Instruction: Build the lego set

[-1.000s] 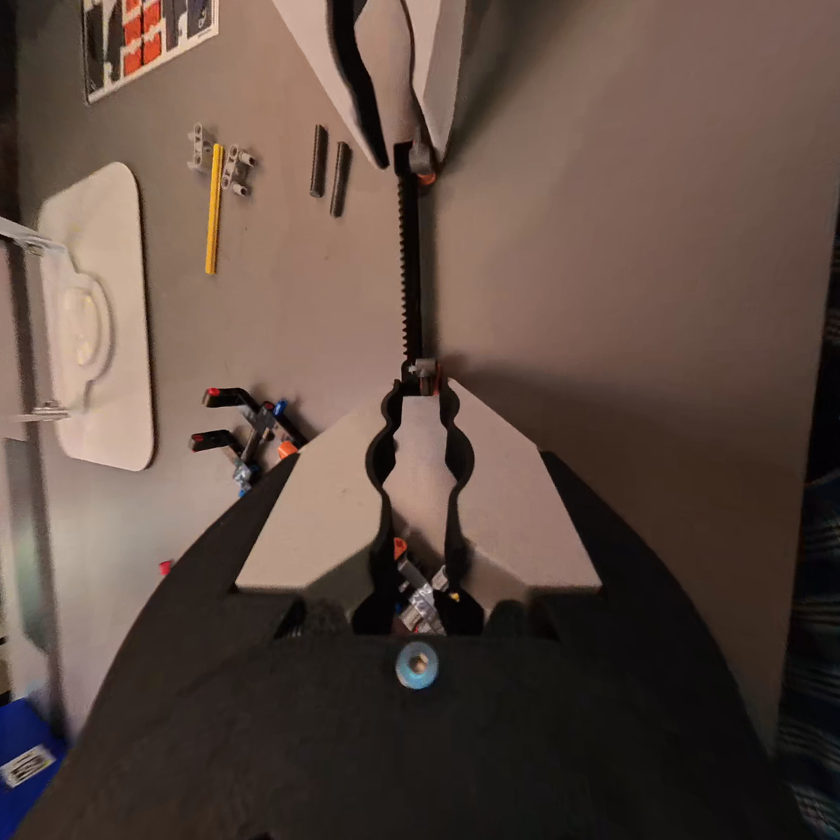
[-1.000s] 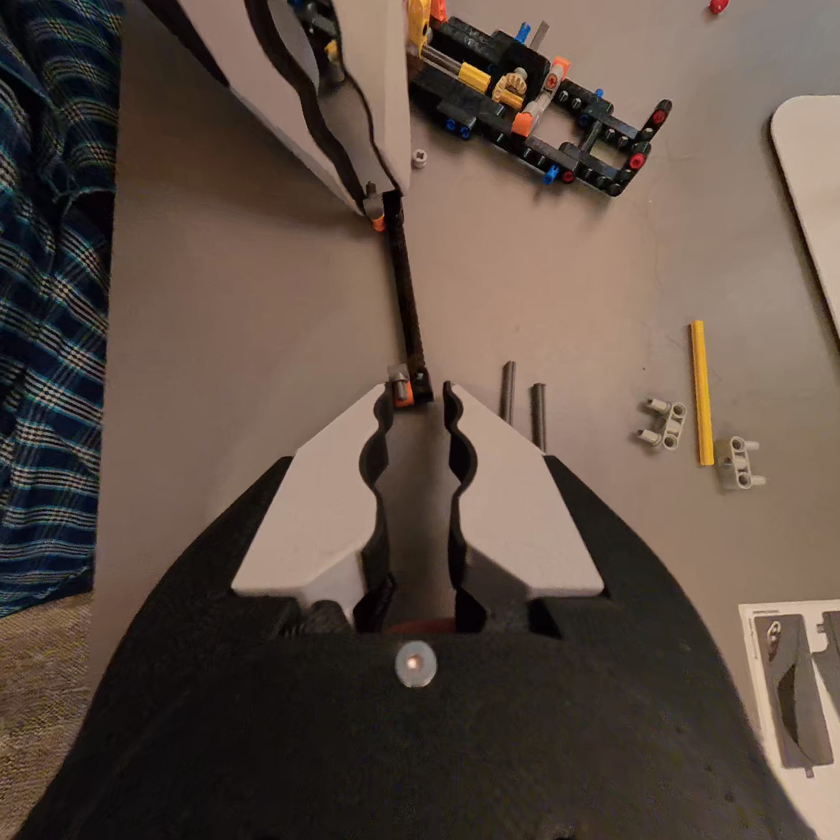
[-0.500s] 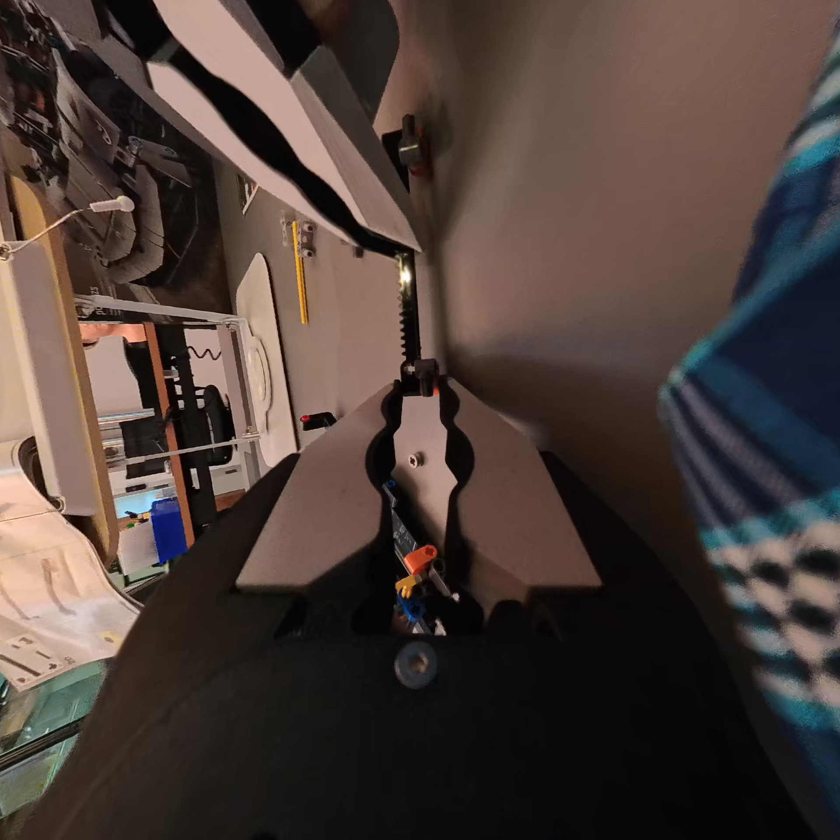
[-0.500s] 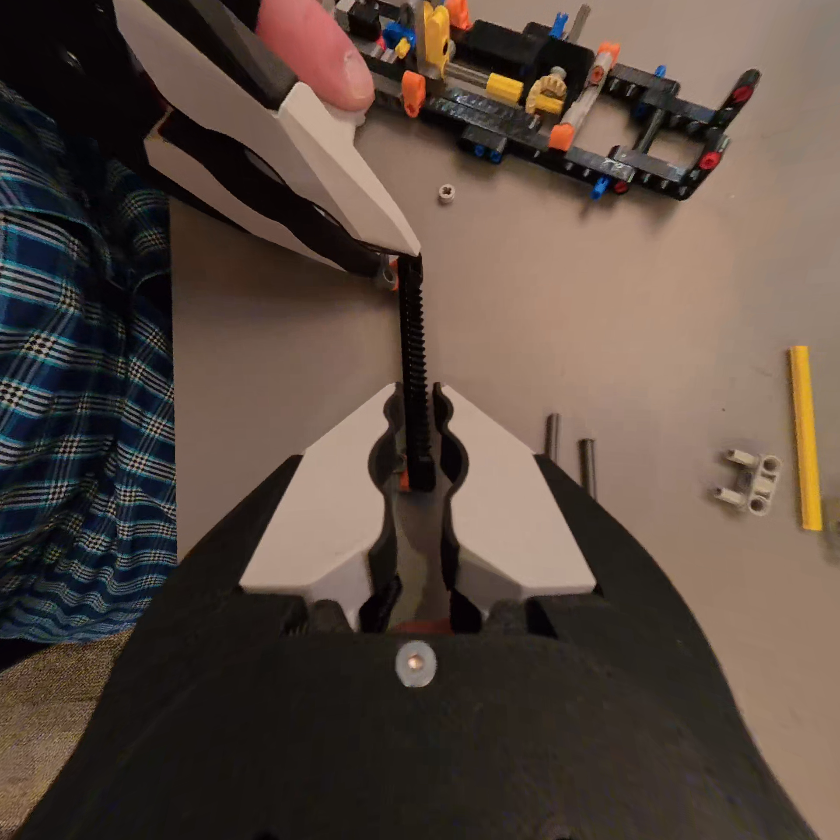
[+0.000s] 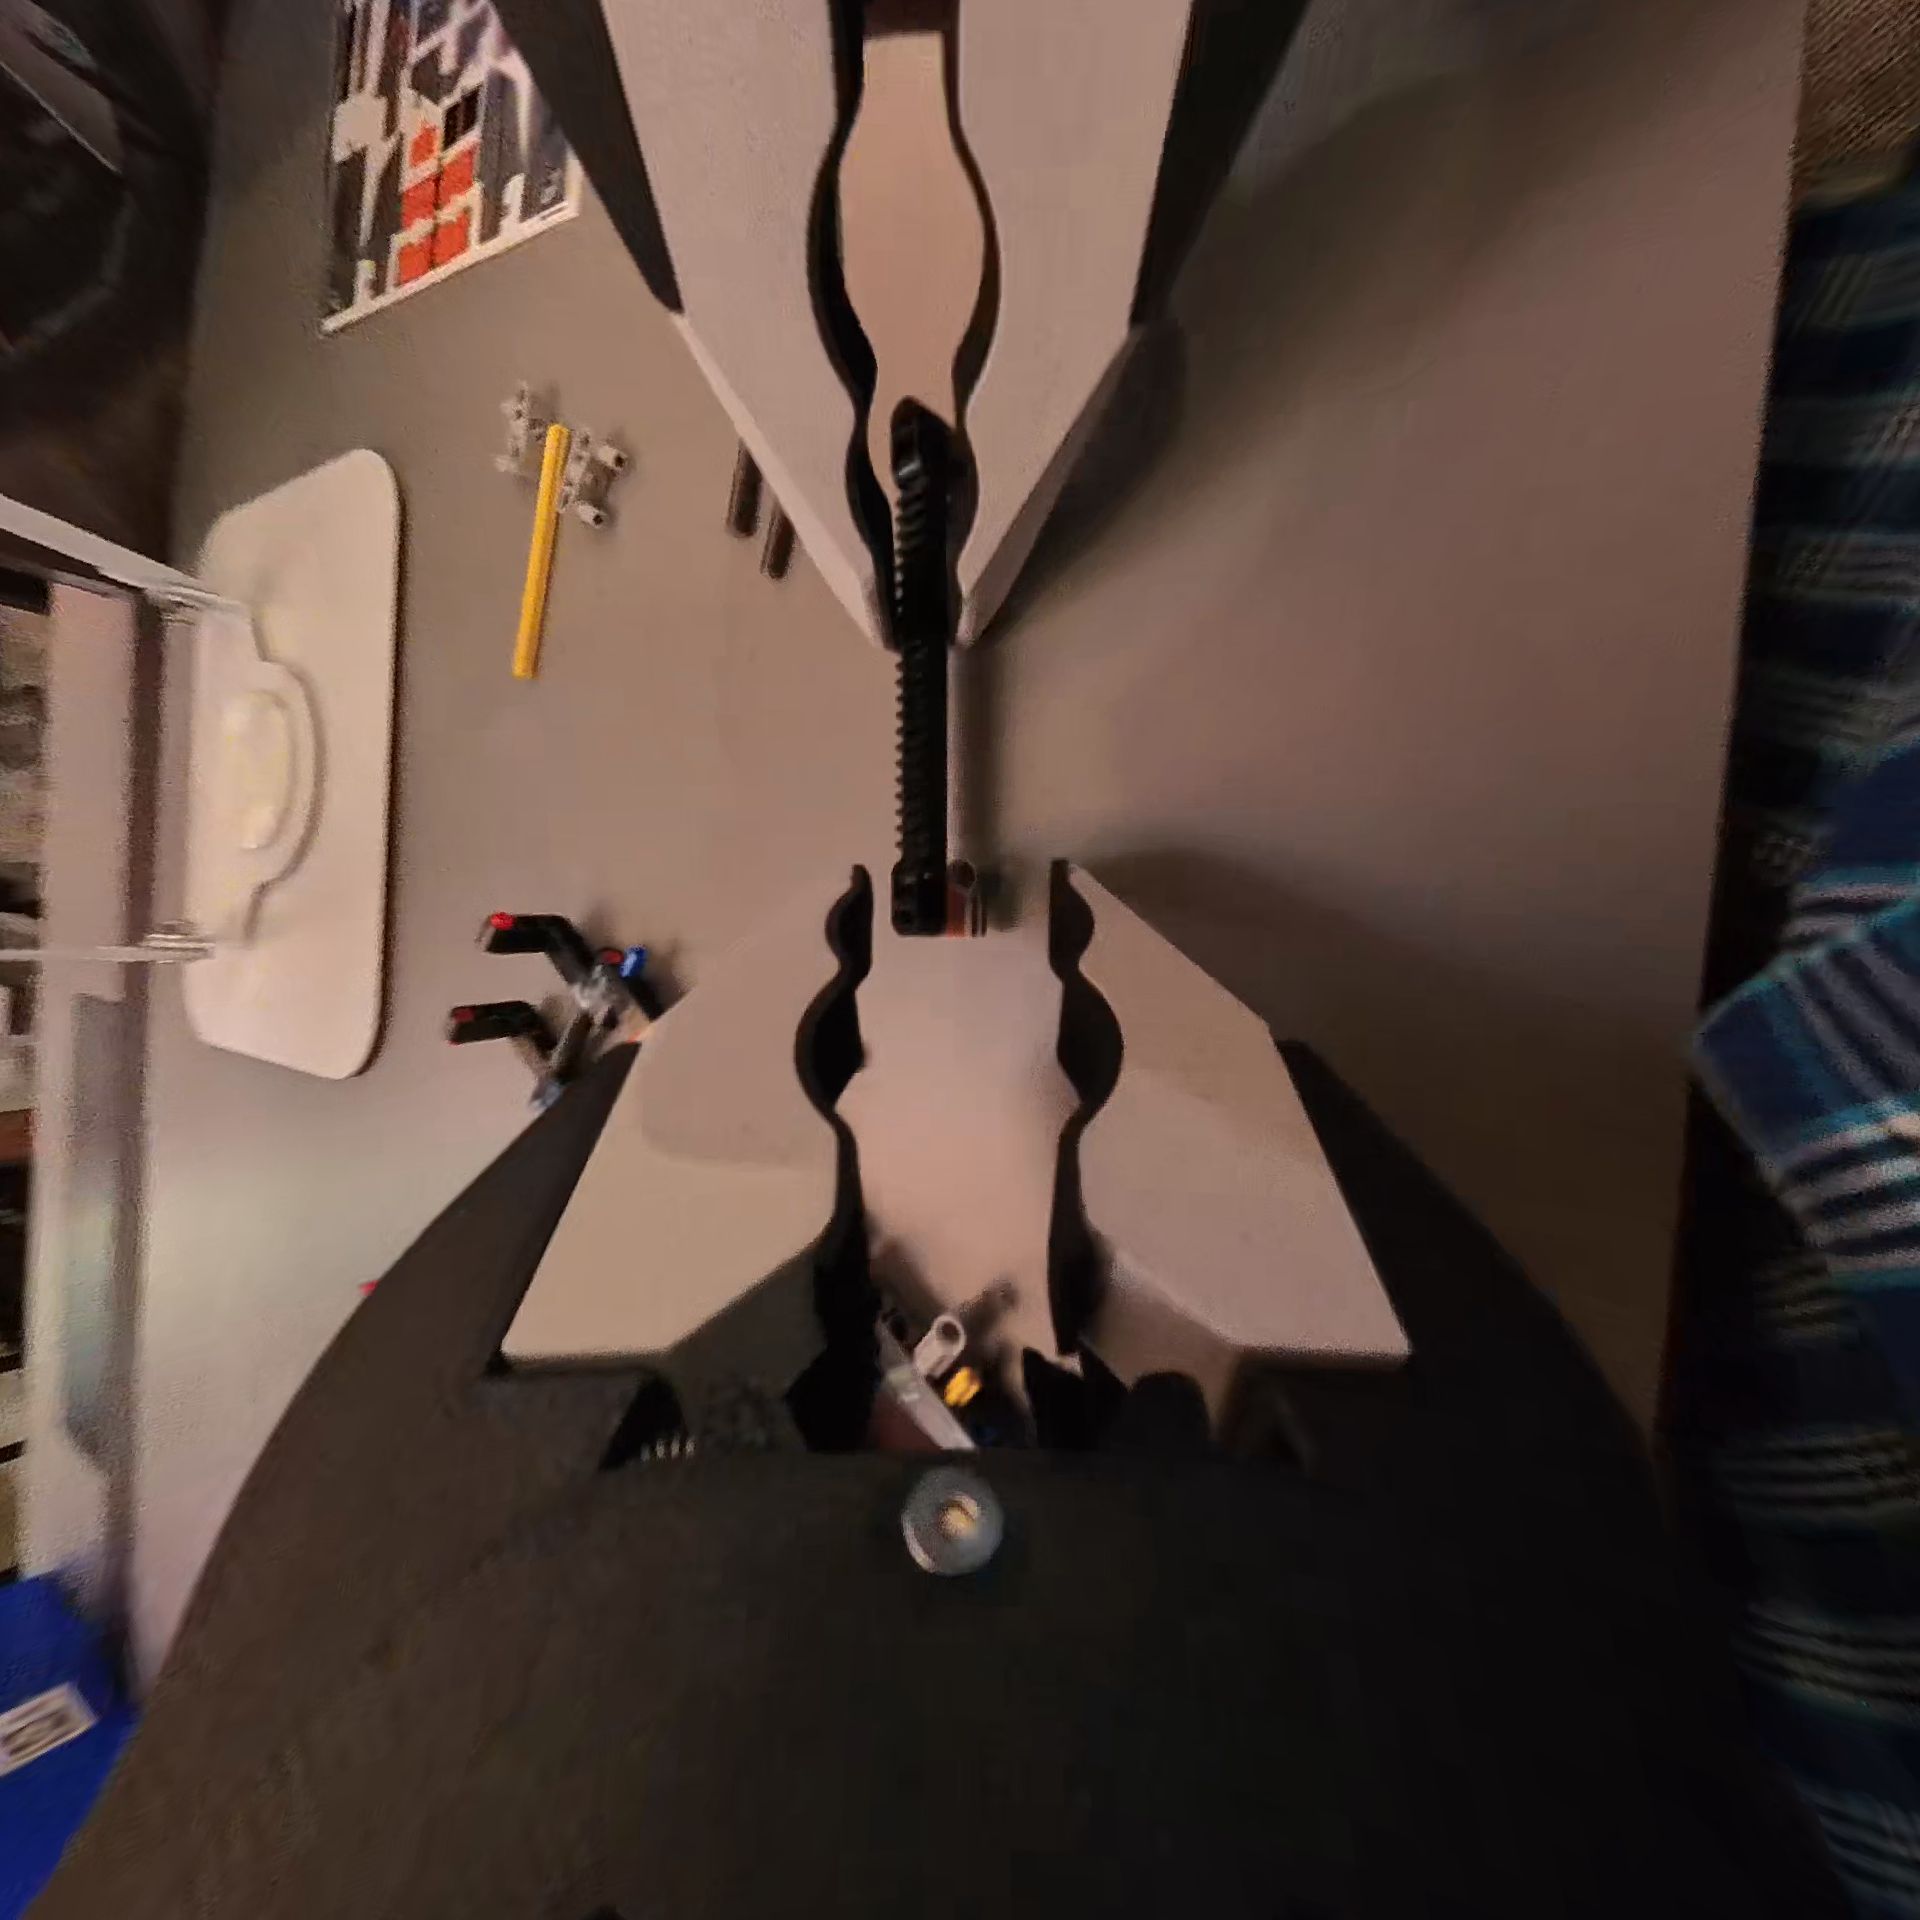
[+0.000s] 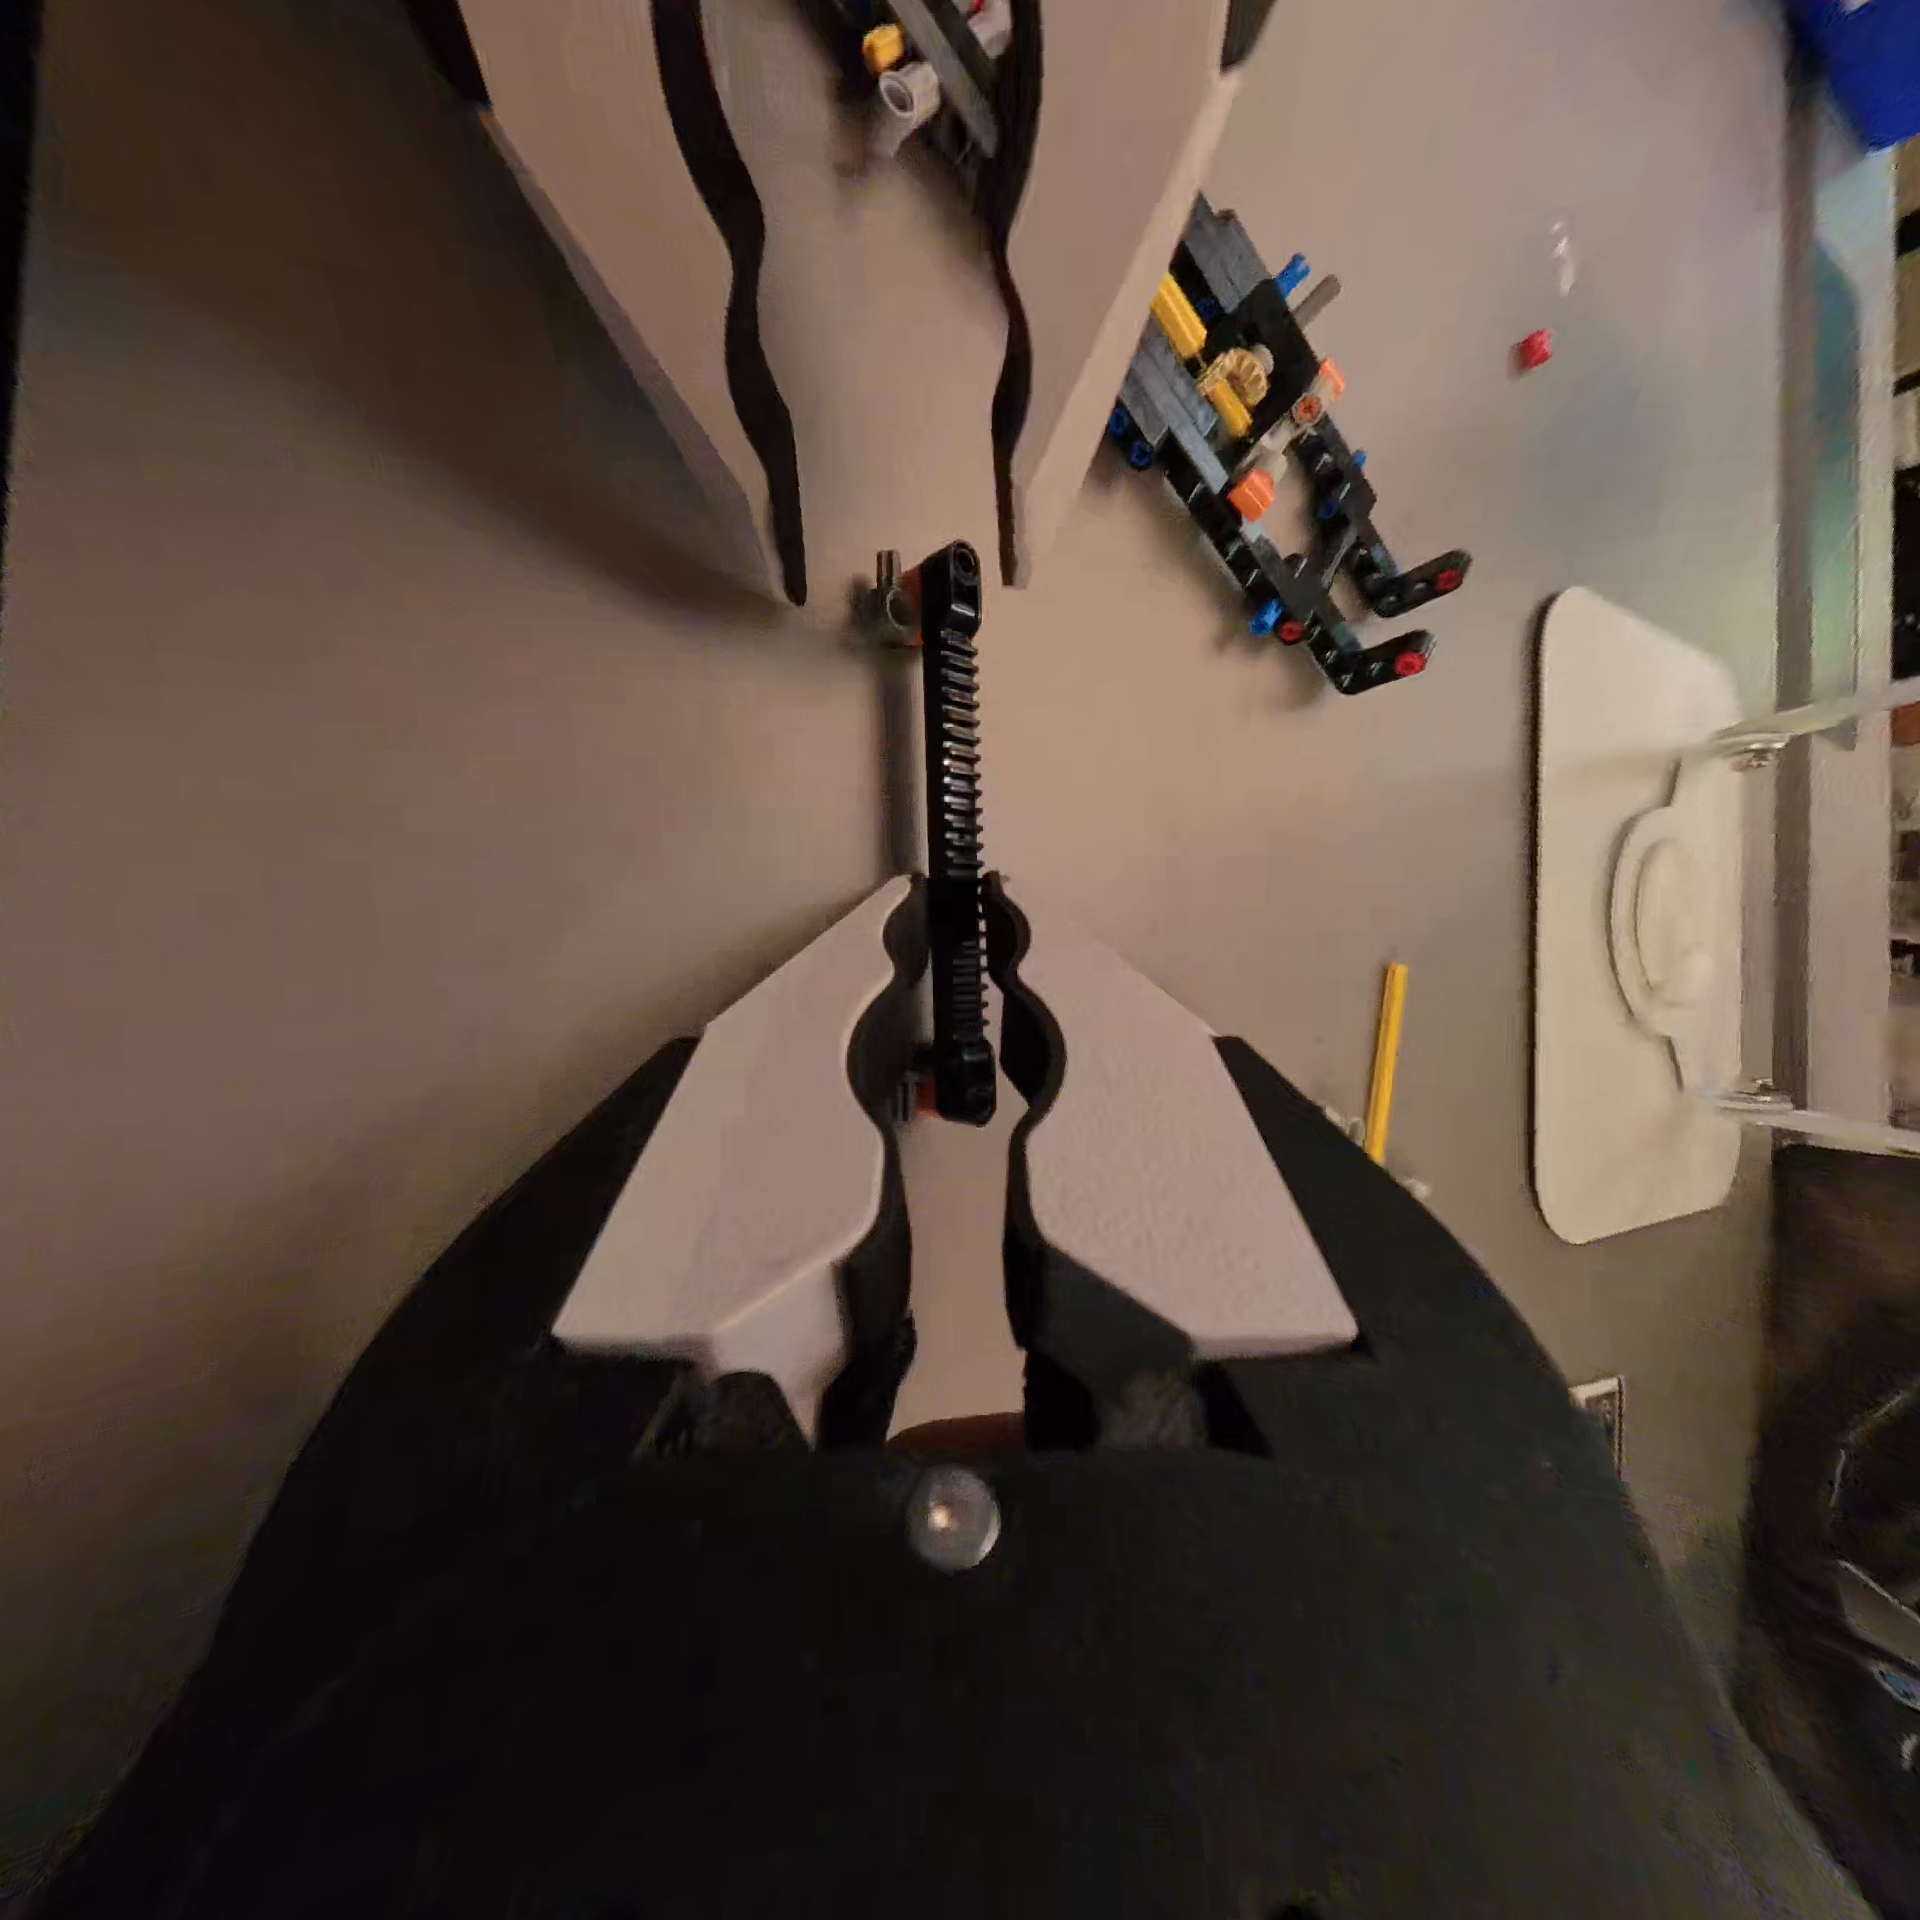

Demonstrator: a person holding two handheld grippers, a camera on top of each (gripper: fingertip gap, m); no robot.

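- right gripper (image 6: 951, 883) jaws are clamping the black rack (image 6: 958, 831)
- left gripper (image 5: 956, 883) jaws are sitting wide apart, gripping nothing
- re-pinch the free end squarely before carrying it to the chassis (image 6: 1288, 447)

Black toothed rack (image 6: 961, 831), seemingly tong-held

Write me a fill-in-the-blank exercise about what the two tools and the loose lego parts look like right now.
1. The toothed rack clamped in the right tool is ____ in colour.
2. The left tool has its jaws ____, with the rack's far end between its tips.
3. The long thin rod lying loose on the table is ____ in colour.

Missing words: black; open; yellow
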